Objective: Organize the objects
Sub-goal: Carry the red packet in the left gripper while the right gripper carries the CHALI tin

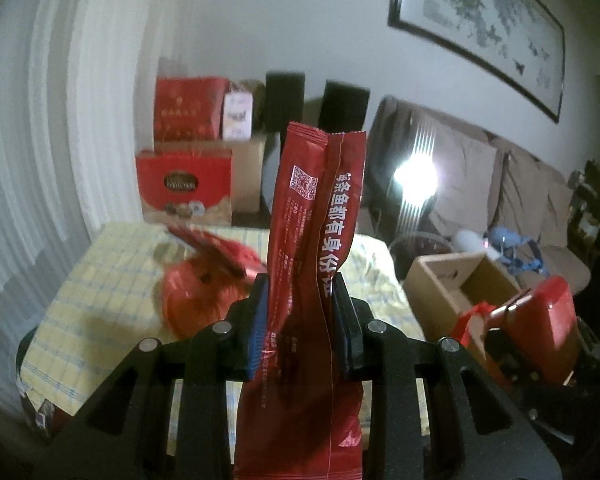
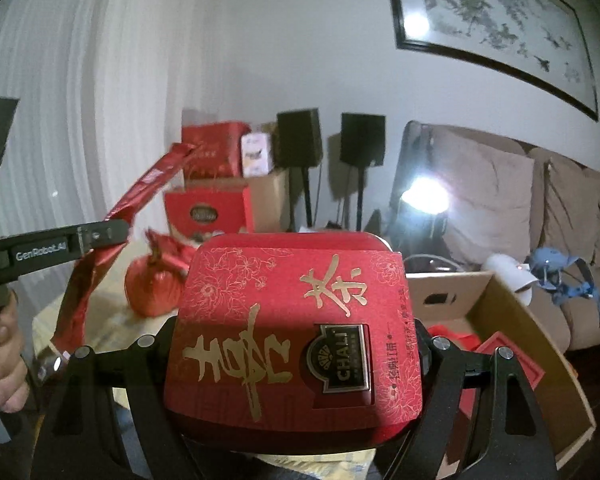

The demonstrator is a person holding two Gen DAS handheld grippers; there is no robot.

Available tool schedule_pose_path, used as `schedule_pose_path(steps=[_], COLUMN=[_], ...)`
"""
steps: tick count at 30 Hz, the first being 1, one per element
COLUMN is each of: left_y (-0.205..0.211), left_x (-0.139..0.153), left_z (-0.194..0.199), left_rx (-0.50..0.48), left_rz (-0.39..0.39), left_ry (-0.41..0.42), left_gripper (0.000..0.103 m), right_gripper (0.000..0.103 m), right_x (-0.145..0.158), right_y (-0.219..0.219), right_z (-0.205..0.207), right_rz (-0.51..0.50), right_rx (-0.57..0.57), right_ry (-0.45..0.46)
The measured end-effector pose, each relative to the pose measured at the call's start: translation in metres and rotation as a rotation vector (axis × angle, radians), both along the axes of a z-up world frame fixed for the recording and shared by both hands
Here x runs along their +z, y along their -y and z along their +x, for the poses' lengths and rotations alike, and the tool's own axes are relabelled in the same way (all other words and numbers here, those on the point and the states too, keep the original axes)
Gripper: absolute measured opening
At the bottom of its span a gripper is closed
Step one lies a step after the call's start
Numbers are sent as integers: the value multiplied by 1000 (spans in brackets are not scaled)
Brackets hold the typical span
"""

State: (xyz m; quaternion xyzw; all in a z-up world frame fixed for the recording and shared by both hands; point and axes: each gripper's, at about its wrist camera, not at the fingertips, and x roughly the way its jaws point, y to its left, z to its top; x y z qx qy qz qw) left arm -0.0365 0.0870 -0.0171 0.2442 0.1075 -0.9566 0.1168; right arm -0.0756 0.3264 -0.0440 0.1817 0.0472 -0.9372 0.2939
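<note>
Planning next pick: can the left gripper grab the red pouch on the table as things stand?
Probably not: the left gripper is already shut on a red sachet. The red pouch lies uncovered on the table.

Home living room: beige sofa (image 2: 500, 208) with cushions along wall, framed ink painting (image 2: 496, 20) above, white curtain (image 1: 60, 140), stacked gift boxes (image 1: 188, 152), speakers (image 2: 332, 136) on stands.

tongs (image 1: 300, 320): black linkage | silver pivot screws | blue pads | GenRobot.AI marking
</note>
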Motion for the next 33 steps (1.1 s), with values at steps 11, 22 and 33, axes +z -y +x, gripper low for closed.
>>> schedule_pose_path(steps=[11, 22, 33], left_y=[2, -3, 9], left_x=[63, 96, 88], left_z=[50, 80, 67], left_rx=[81, 135, 163], left_rz=[-68, -139, -125], left_ry=[-191, -238, -218], left_gripper=[27, 27, 27], right_gripper=[83, 83, 83], right_x=[54, 78, 83], right_y=[-28, -30, -37], right_z=[30, 63, 62], right_rz=[-82, -103, -90], right_rx=[1, 76, 90], right_ry=[-108, -166, -188])
